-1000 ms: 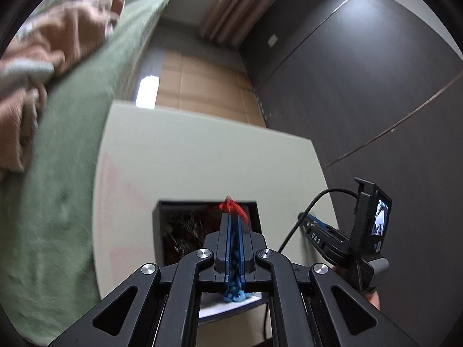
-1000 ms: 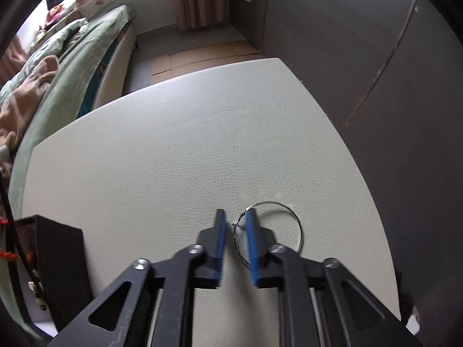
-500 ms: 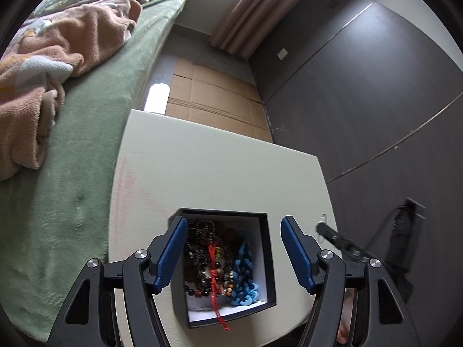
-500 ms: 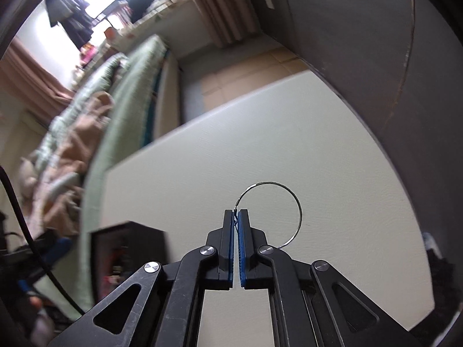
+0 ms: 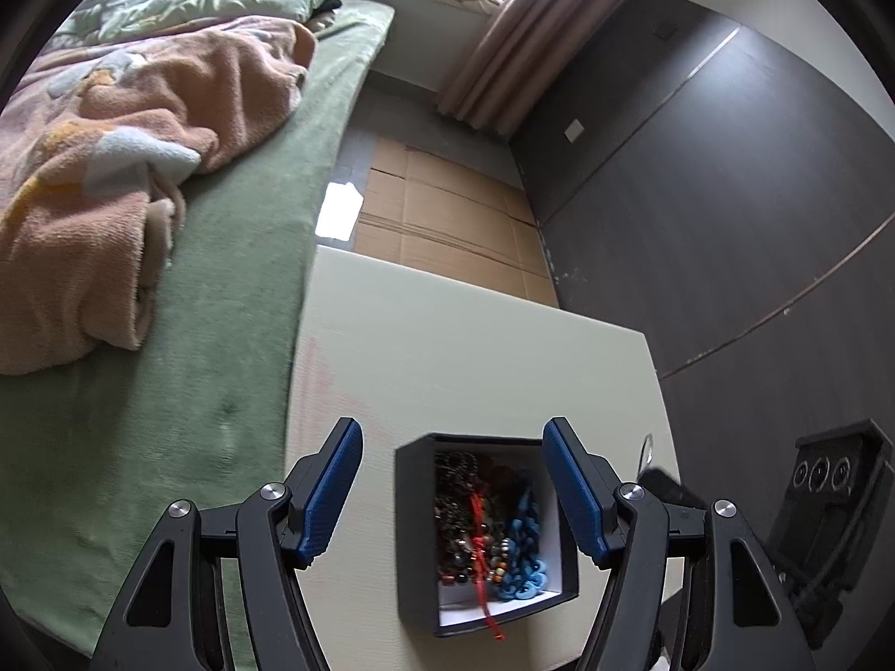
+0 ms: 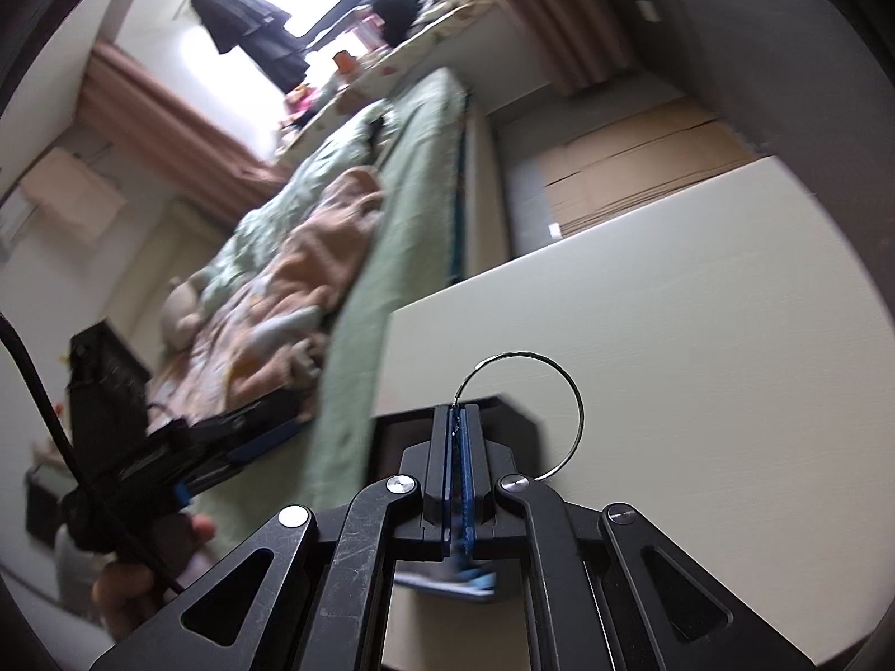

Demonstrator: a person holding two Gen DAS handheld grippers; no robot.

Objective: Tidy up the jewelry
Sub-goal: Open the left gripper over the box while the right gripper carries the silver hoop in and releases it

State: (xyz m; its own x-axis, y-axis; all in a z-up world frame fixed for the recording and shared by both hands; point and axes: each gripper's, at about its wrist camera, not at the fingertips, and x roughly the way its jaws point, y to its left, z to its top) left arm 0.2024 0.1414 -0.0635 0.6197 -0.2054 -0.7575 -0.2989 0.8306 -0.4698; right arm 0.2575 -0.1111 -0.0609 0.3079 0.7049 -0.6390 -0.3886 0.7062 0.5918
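Above the pale table (image 6: 699, 335), the right gripper (image 6: 460, 419) has its jaws pressed together on the rim of a thin silver hoop (image 6: 579, 414), which hangs free in the air and sticks out to the right of the fingertips. Just behind and below the tips is the black box (image 6: 514, 414), blurred in this view. From the left wrist view the box (image 5: 417, 531) stands open near the table's front edge and already holds beaded chains, a red cord (image 5: 478, 525) and a blue chain (image 5: 526, 537). The left gripper (image 5: 450, 486) is spread wide and empty, hanging over the box.

I judge the step in hand to be carrying the hoop to the box. The next move calls for bringing the pinched hoop over the open box, lowering it a little and opening the jaws so it falls inside. The left gripper is close to the opening, so it probably must give room first.
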